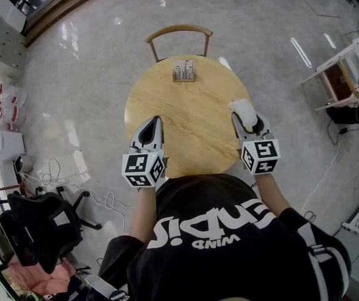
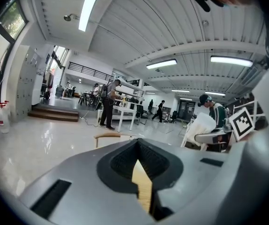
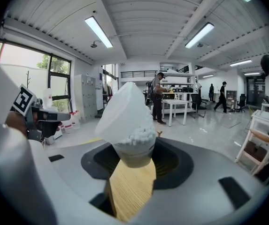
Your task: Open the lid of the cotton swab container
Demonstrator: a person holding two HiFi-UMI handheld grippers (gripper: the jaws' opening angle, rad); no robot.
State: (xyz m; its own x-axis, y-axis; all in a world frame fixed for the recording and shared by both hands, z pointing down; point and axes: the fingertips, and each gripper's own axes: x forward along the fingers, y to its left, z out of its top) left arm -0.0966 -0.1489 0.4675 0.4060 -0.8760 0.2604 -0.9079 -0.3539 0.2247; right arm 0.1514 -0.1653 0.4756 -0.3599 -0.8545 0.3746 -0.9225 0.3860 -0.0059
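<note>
The cotton swab container (image 3: 133,149) is a small clear tub full of white swabs, and my right gripper (image 3: 135,159) is shut on its body. Its white lid (image 3: 121,110) is flipped up and leans to the left, so the swab tips show. In the head view the container (image 1: 244,110) sits between the right gripper's (image 1: 246,123) jaws over the right edge of the round wooden table (image 1: 185,118). My left gripper (image 1: 155,120) hovers over the table's near left part, shut with nothing in it; in its own view the left gripper (image 2: 137,149) shows closed black pads.
A small rack of upright items (image 1: 184,72) stands at the table's far side, with a wooden chair (image 1: 179,33) behind it. A black office chair (image 1: 38,221) is on the floor at near left, a white cart (image 1: 348,68) at far right.
</note>
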